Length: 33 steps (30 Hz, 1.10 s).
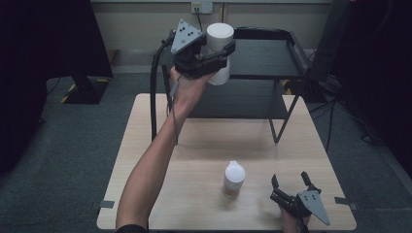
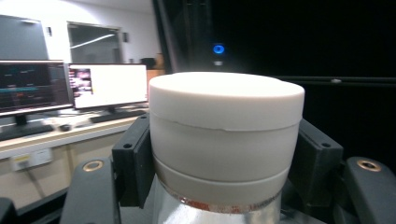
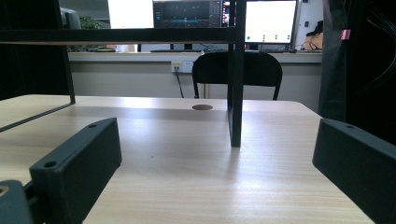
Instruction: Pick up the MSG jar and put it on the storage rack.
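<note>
Left gripper [image 1: 218, 51] clamped the white-lidded jar [image 1: 219, 53], raised beside the black shelf rack's [image 1: 272, 58] top tier; right gripper [image 1: 291, 187] rested on the table [image 1: 194, 145], jaws apart, near a small bottle [image 1: 234, 178].

White-capped container [image 1: 219, 53], silver below, reddish ring; white-capped bottle [image 1: 234, 178], amber base; pale wood-grain table [image 1: 204, 145]; black shelf rack [image 1: 262, 58]; black grippers, grey plates.
</note>
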Each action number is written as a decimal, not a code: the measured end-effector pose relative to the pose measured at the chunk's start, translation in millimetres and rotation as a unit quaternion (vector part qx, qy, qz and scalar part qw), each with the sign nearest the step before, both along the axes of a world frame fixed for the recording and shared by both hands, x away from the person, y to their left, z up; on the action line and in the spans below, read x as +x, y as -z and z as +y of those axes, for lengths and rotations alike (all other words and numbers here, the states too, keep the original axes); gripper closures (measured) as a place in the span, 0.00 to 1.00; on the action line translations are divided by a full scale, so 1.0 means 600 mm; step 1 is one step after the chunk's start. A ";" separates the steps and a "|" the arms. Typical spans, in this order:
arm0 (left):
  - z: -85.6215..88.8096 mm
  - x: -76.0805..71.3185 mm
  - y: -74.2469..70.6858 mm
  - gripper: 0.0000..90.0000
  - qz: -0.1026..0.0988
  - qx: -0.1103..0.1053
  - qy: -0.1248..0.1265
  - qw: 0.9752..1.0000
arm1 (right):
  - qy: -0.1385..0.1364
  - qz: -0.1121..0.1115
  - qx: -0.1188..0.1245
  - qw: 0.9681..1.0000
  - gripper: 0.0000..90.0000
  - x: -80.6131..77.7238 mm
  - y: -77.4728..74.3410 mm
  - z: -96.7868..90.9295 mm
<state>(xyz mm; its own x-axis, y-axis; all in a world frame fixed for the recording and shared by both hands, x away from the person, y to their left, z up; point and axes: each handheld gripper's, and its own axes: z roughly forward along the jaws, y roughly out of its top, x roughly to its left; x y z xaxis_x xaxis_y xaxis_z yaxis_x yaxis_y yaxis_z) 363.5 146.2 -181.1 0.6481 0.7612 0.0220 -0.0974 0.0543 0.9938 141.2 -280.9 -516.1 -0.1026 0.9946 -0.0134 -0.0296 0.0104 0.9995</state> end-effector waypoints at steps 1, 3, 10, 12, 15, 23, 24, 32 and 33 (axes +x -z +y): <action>-0.006 0.005 -0.001 0.38 0.003 -0.002 -0.011 1.000 | 0.000 0.000 0.000 1.000 0.00 0.000 0.000 0.000; -0.018 0.015 -0.003 0.38 0.009 -0.002 -0.030 1.000 | 0.000 0.000 0.000 1.000 0.00 0.000 0.000 0.000; -0.041 0.038 0.007 0.38 0.011 -0.005 -0.067 0.998 | -0.002 0.000 0.001 1.000 0.00 0.000 0.000 -0.001; -0.045 0.049 0.006 0.38 0.018 -0.003 -0.069 0.997 | -0.001 0.000 0.000 1.000 0.00 0.000 0.000 -0.001; -0.049 0.056 0.016 0.38 0.021 -0.016 -0.073 0.997 | -0.002 0.000 0.001 1.000 0.00 0.000 0.000 -0.001; -0.053 0.057 0.022 0.38 0.016 -0.023 -0.081 0.996 | -0.004 0.000 0.001 1.000 0.00 0.000 0.000 -0.002; -0.052 0.055 0.024 0.38 0.014 -0.023 -0.082 0.996 | -0.004 0.000 0.001 1.000 0.00 0.000 0.000 -0.003; -0.059 0.049 0.021 0.38 0.016 -0.017 -0.095 0.995 | -0.006 0.000 0.001 1.000 0.00 0.000 0.000 -0.004; -0.063 0.047 0.019 0.35 0.016 -0.011 -0.103 0.995 | -0.006 0.000 0.001 1.000 0.00 0.000 0.000 -0.003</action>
<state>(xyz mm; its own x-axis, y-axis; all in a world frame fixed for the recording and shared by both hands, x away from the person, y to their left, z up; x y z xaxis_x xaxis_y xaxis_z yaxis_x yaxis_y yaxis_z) 392.0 108.5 -192.4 0.4791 0.8777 -0.0143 -0.0776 0.0586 0.9953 141.2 -283.0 -516.0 -0.1146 0.9933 -0.0119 -0.0290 0.0086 0.9995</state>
